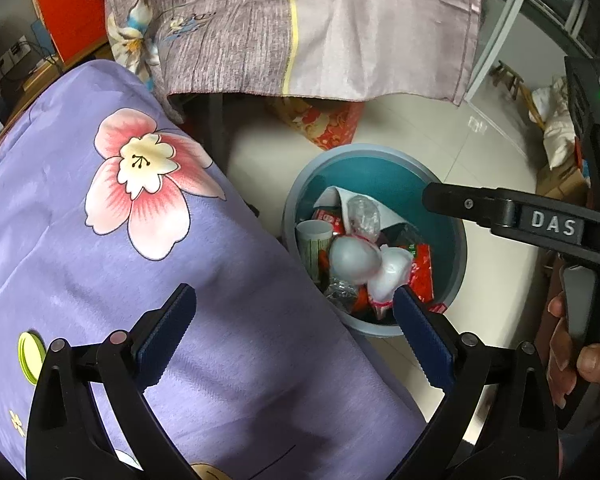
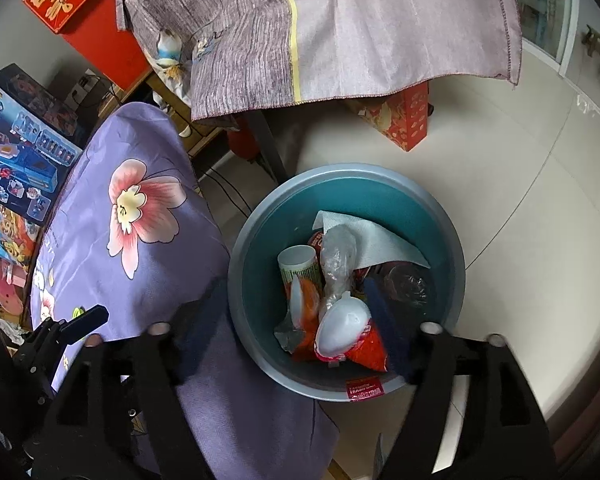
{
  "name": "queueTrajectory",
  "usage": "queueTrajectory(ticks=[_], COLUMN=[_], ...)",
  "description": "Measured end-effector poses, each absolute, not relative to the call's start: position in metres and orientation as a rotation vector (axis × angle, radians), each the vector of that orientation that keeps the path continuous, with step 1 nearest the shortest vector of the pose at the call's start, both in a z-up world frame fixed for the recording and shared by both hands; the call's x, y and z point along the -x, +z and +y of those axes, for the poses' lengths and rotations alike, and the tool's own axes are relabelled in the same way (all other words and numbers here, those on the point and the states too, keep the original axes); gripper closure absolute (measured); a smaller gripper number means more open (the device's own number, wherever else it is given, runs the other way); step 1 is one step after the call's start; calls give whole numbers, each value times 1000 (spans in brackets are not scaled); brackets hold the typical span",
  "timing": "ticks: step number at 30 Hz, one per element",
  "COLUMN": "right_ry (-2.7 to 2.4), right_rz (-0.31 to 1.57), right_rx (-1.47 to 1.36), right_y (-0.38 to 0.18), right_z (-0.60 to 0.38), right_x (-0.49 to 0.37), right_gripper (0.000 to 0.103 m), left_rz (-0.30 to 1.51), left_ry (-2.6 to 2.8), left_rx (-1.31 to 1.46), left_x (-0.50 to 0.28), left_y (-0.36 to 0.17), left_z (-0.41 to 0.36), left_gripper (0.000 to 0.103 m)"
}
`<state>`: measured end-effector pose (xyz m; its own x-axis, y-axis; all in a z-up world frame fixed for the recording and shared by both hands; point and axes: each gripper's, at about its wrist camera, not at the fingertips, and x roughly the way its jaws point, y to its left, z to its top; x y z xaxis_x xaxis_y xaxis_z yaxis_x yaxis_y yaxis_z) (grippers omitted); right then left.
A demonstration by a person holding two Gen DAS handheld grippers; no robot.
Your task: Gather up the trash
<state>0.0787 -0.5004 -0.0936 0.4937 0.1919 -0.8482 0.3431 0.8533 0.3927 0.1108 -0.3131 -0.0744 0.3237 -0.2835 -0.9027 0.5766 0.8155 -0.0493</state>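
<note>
Blue-padded fingers (image 1: 166,334) of the left hand-held gripper (image 1: 296,332) stand wide apart, holding nothing, over a purple flowered cloth (image 1: 100,240). Beside the cloth stands the bin (image 1: 379,152), teal inside, holding the trash: a white egg-shaped shell (image 1: 353,260), a paper cup (image 1: 313,236), a tissue (image 2: 375,240), red wrappers (image 1: 421,276) and clear plastic (image 1: 363,212). Reaching over the bin's rim, the right hand-held gripper (image 2: 296,340) reads "DAS" on its side; its blurred jaws are wide and empty. A red label (image 2: 364,389) on the rim is unreadable. Beyond the bin hangs a grey-lilac sheet (image 2: 339,32).
</note>
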Motion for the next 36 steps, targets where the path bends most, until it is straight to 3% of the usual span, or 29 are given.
queueTrajectory(ticks=[11,36], right_ry=[-103,-163], right_rz=[1075,1020], right_rx=[-570,-366], right_y=[-92,-46], right_z=[-499,-446], right_x=[-60,17], right_gripper=[7,7], left_rz=[1118,1069], left_ry=[-569,-478], left_rx=[-298,-227], left_x=[-104,-60], left_y=[-73,-43], left_z=[-302,-233], left_gripper=[4,4])
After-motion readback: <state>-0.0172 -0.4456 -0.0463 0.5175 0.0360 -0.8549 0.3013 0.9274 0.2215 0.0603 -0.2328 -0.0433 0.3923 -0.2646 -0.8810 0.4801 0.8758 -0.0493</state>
